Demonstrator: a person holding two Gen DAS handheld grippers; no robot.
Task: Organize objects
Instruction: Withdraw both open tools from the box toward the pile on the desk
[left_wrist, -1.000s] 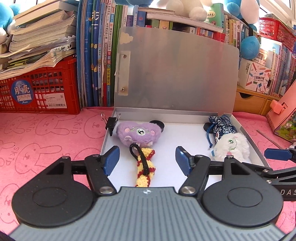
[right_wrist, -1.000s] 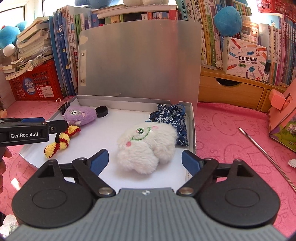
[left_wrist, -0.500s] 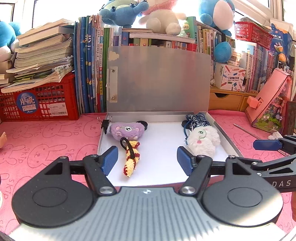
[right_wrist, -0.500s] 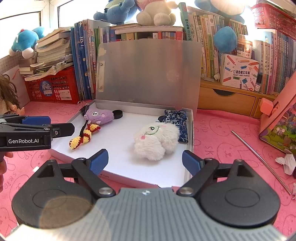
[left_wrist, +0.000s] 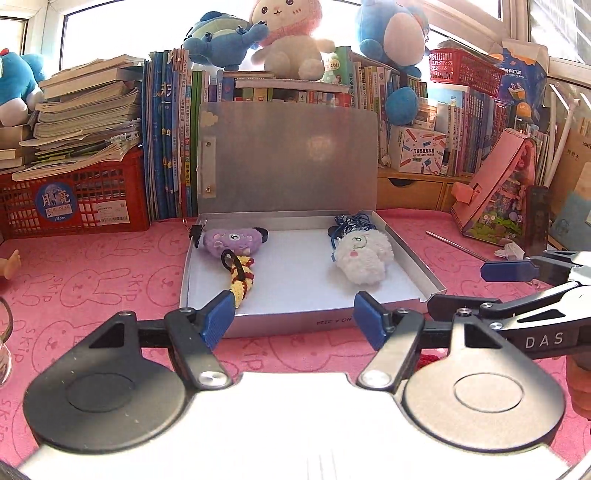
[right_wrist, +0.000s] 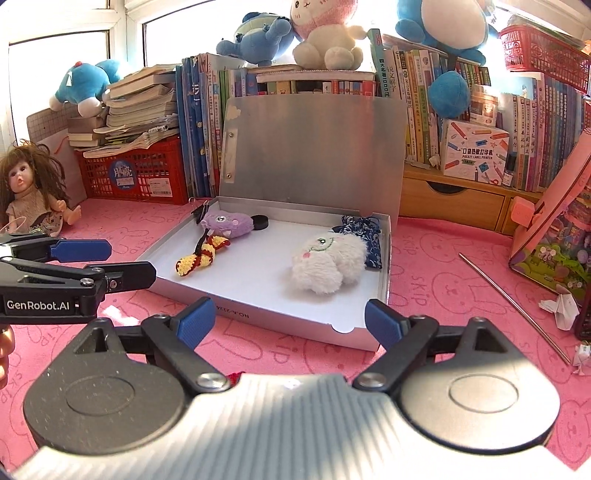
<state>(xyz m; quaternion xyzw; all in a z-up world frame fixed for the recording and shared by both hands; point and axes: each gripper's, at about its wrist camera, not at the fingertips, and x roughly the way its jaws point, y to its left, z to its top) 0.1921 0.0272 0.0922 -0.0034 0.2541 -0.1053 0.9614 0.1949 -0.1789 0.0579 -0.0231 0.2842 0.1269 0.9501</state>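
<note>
An open silver box lies on the pink cloth with its lid upright. Inside are a purple plush, a yellow-and-red crochet charm, a white fluffy plush, a blue patterned pouch and a black disc. A black binder clip sits on the box's left rim. My left gripper is open and empty, in front of the box. My right gripper is open and empty, in front of the box's right corner.
Behind the box stand books, a red crate and plush toys. A doll sits at the left. A pink playhouse, a metal rod and folded paper lie to the right. A small red thing peeks out under the right gripper.
Both grippers have pulled back and up from over the box; the whole box and shelf now show. Both stay open and empty.
</note>
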